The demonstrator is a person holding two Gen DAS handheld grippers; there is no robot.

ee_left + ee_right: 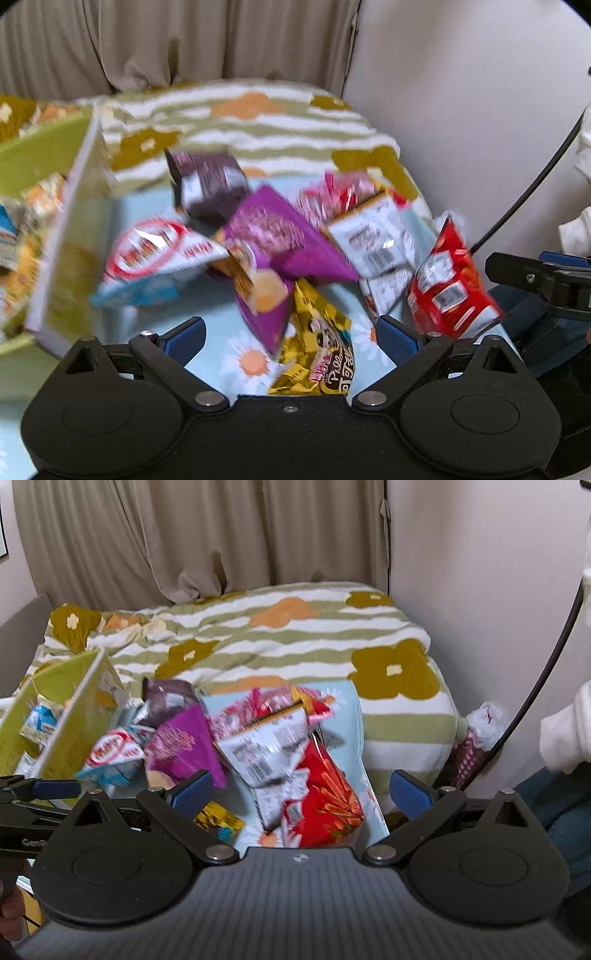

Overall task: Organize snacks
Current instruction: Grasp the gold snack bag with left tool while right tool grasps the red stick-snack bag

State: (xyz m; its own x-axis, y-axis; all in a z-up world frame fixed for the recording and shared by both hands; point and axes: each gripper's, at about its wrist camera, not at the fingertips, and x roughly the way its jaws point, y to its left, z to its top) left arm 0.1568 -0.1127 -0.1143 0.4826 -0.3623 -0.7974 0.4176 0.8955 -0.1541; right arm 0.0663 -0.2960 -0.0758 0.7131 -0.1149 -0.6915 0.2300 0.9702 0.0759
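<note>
A pile of snack packets lies on a light blue daisy cloth point(229, 332). In it are a purple bag point(284, 240), a gold chocolate packet point(314, 350), a red packet point(447, 288), a white packet point(376, 236), a blue-and-white bag point(155, 258) and a dark brown bag point(214, 184). My left gripper point(290, 338) is open and empty, just above the gold packet. My right gripper point(301, 792) is open and empty over the red packet point(325, 794) and white packet point(266, 746). The purple bag point(184, 746) lies to its left.
A yellow-green box point(62, 236) holding several snacks stands at the left; it also shows in the right wrist view point(70, 716). A striped flowered blanket point(295, 635) lies behind, with curtains point(207, 535) and a wall beyond. A black cable point(546, 672) hangs at right.
</note>
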